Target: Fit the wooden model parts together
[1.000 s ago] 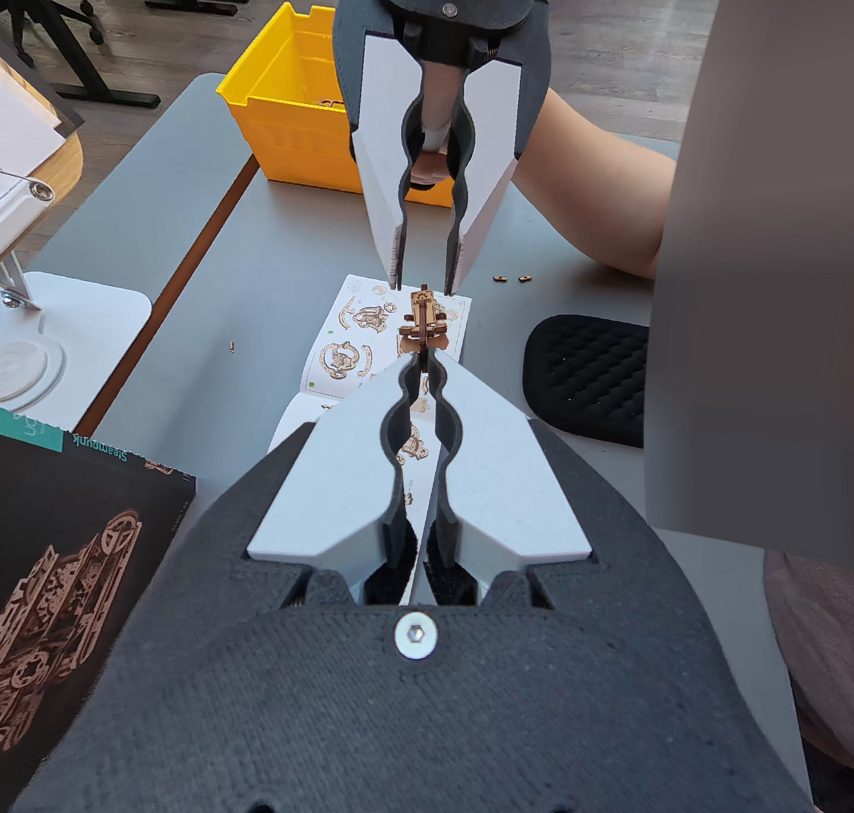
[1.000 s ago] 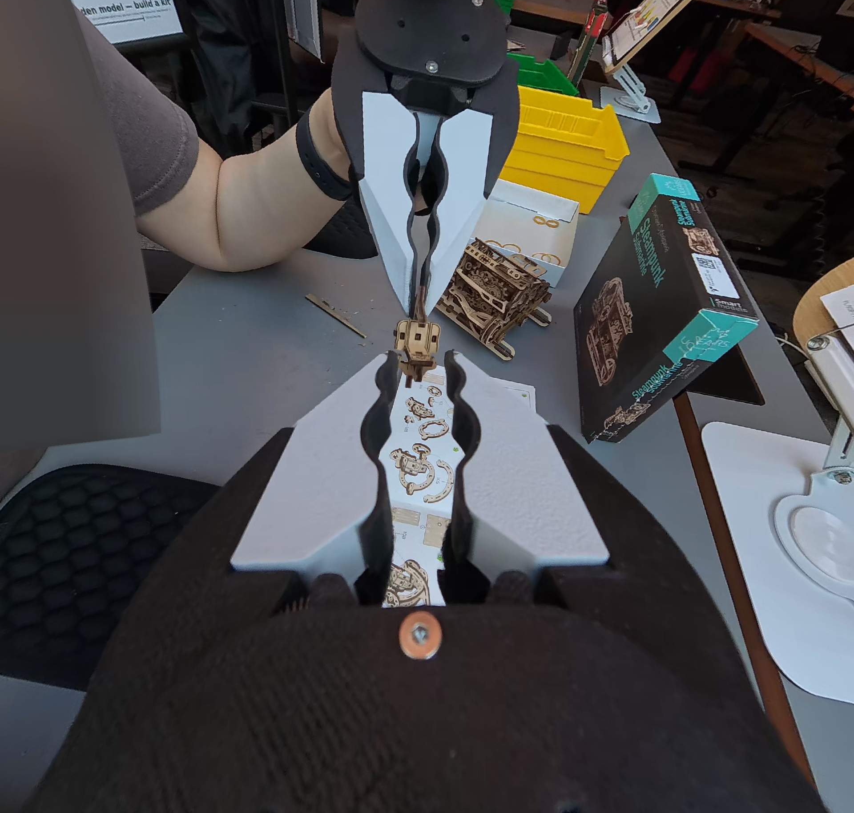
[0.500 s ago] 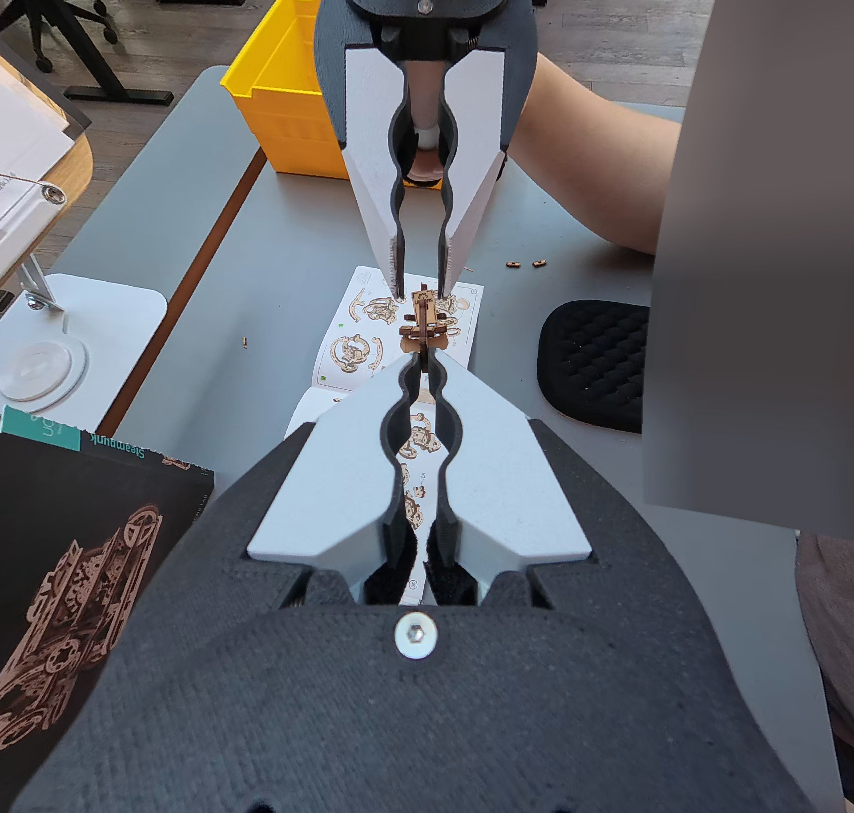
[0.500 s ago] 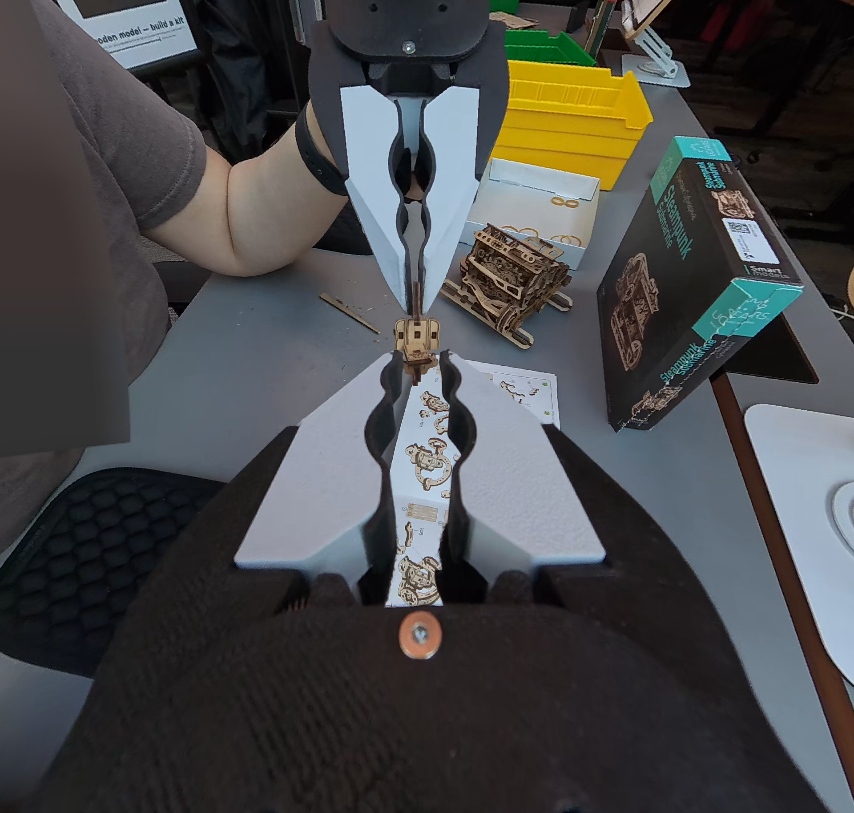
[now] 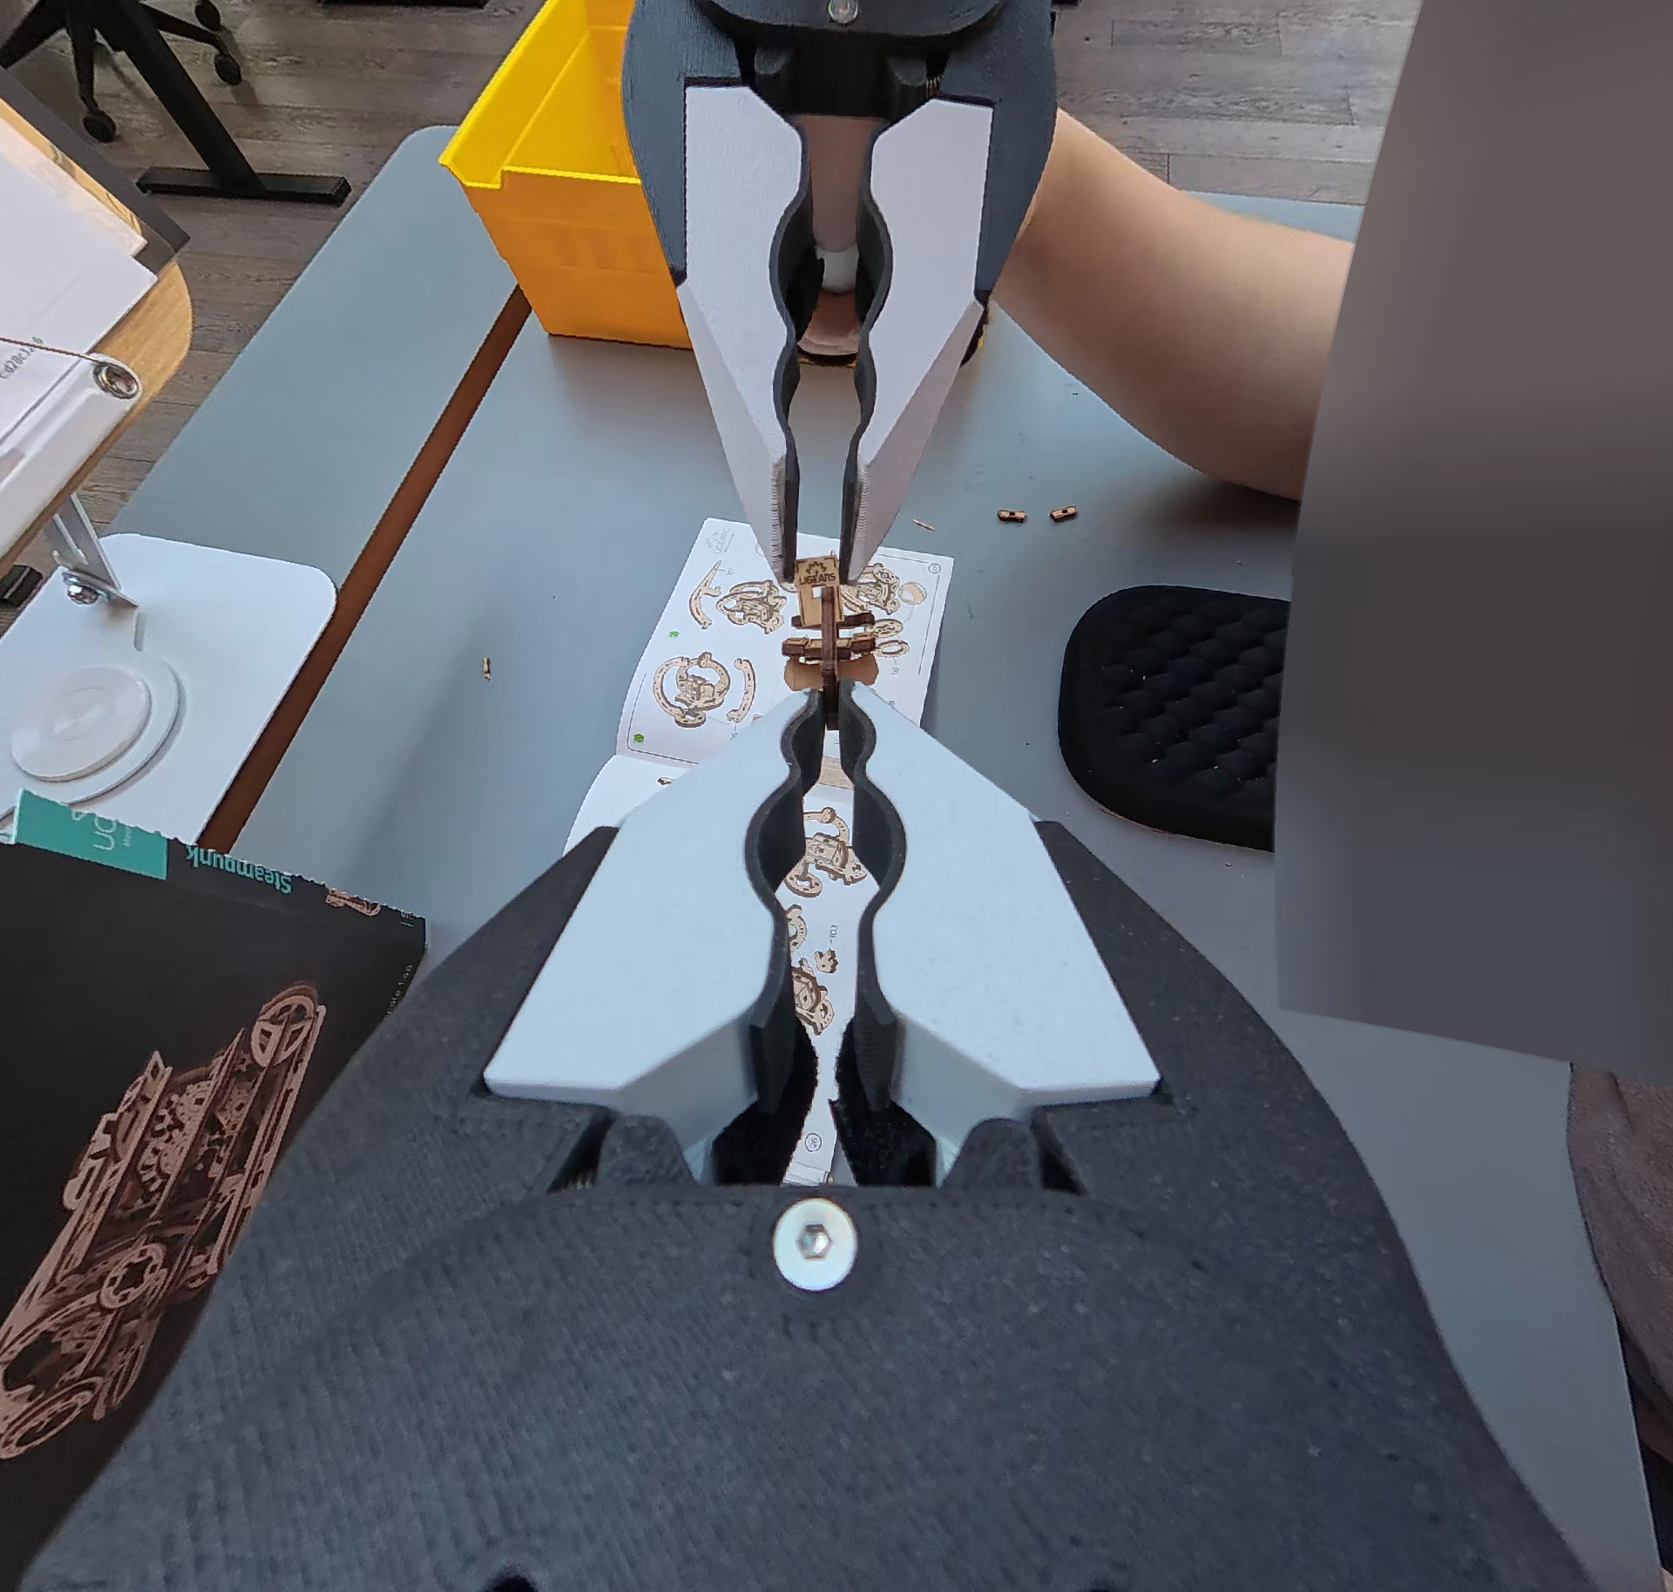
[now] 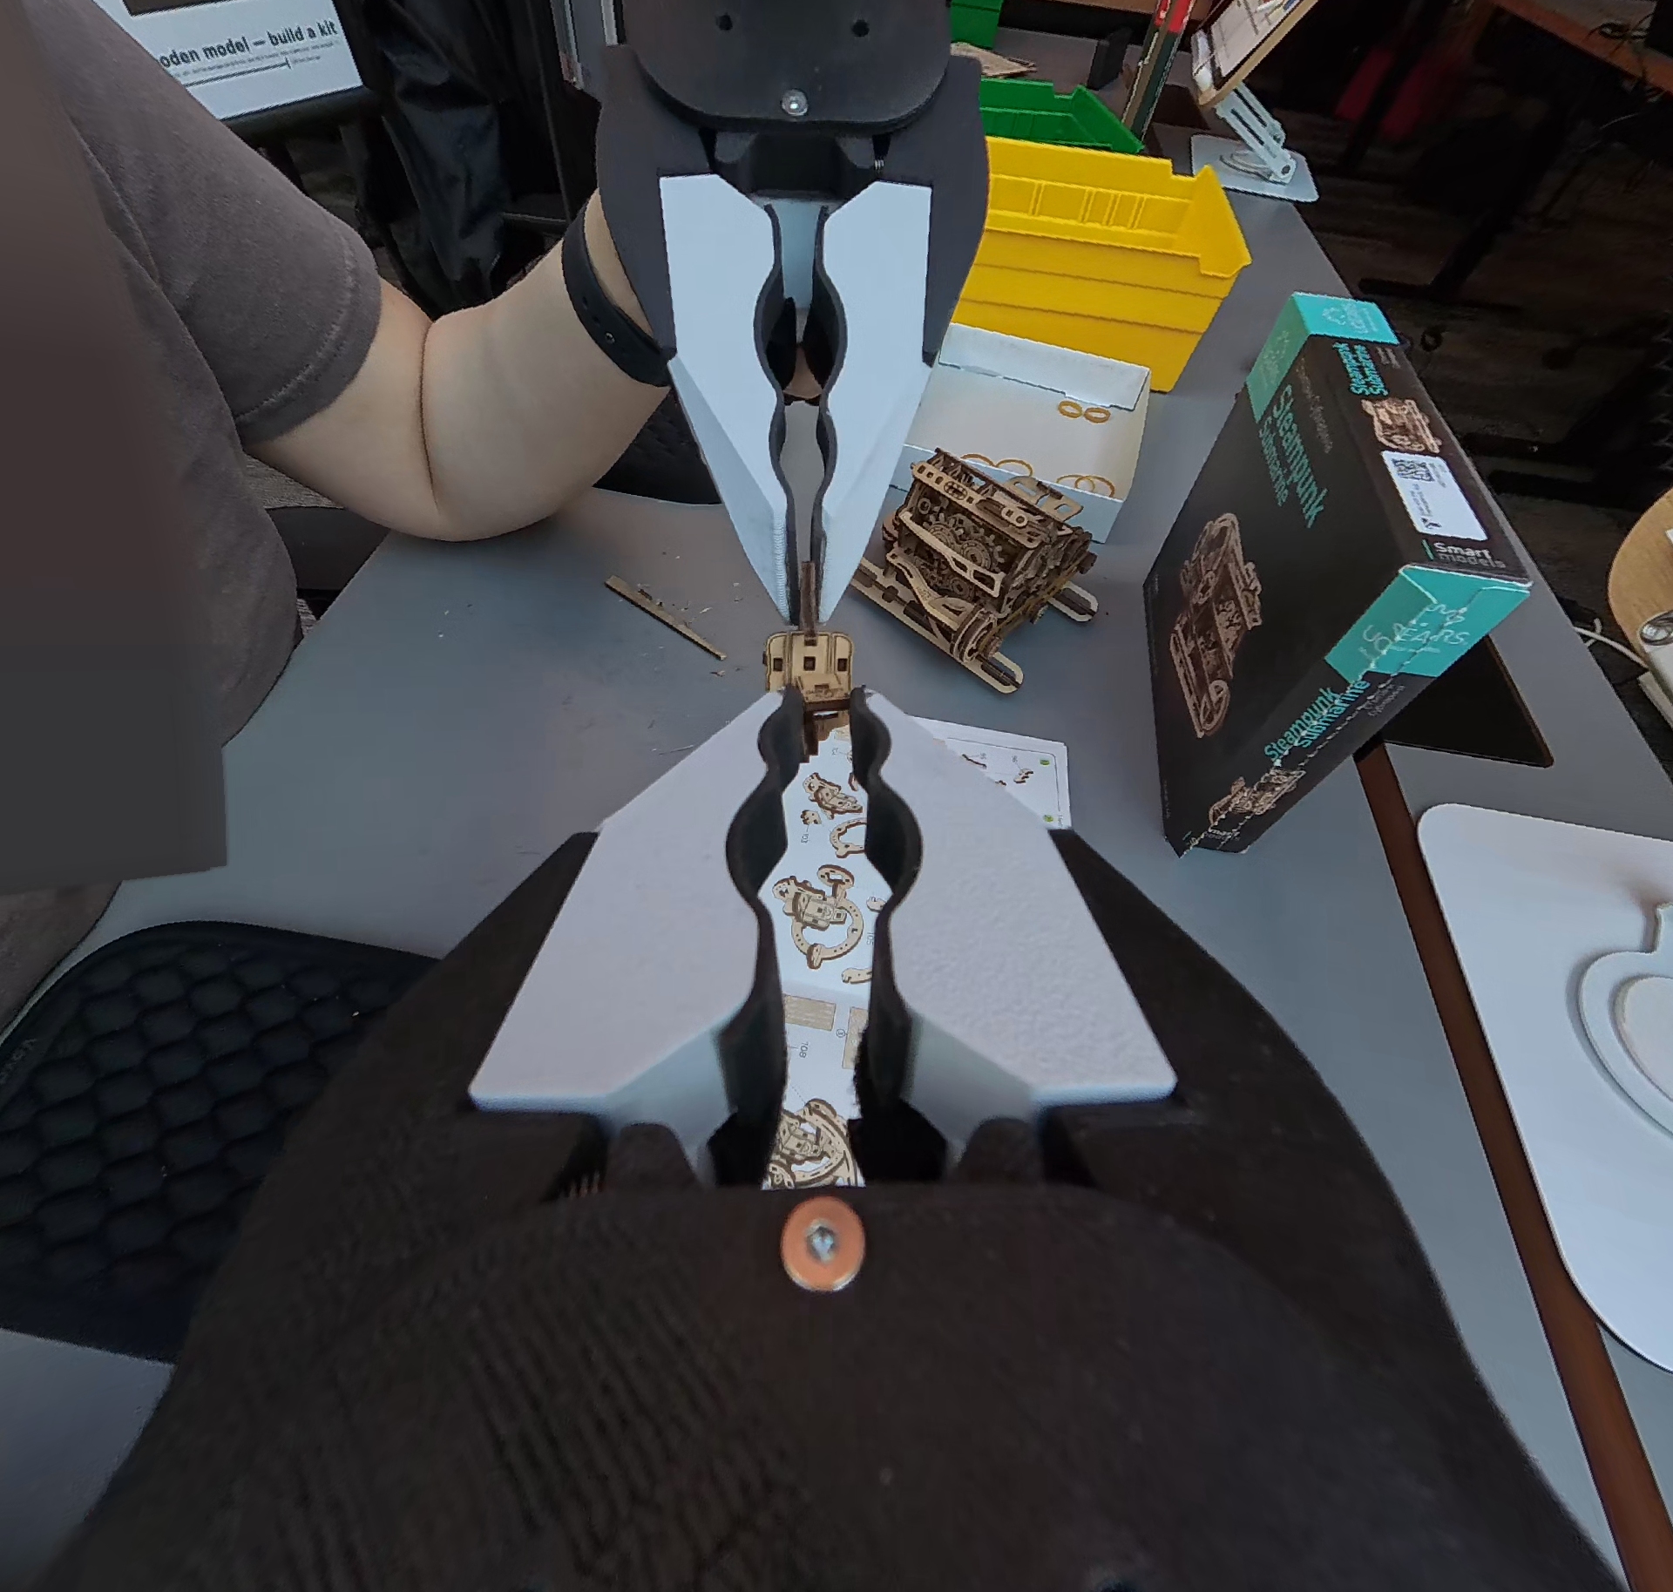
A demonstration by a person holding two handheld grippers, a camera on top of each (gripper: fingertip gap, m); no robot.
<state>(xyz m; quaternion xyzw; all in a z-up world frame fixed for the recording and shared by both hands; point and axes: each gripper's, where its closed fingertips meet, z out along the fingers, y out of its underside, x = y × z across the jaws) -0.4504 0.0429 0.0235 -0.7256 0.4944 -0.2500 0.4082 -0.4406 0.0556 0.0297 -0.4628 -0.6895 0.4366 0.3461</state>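
Observation:
A small wooden sub-assembly [image 5: 822,643] hangs in the air between my two grippers, above an instruction sheet [image 5: 715,643]. My left gripper [image 5: 828,708] is shut on its near end, on a thin wooden tab. My right gripper [image 5: 815,564] comes in from the far side, its jaws narrowed onto the small plate at the other end. In the right wrist view the assembly [image 6: 808,661] sits at my right gripper's tips [image 6: 822,707], and the left gripper [image 6: 804,611] pinches the thin tab from above. Both grippers face each other tip to tip.
A built wooden model [image 6: 978,544] and a white box [image 6: 1041,399] stand behind, with a yellow bin [image 6: 1086,254]. A black-and-teal kit box [image 6: 1313,571] stands right. A black pad [image 5: 1177,716] and loose wooden bits [image 5: 1037,514] lie on the grey table [image 5: 561,498]. A person's forearm [image 5: 1177,326] rests nearby. Only a small space, under 4 cm, lies between the two pairs of fingers.
My right gripper's jaws have narrowed around the assembly's plate end. Both grippers have drawn slightly closer together. The left gripper keeps its hold.

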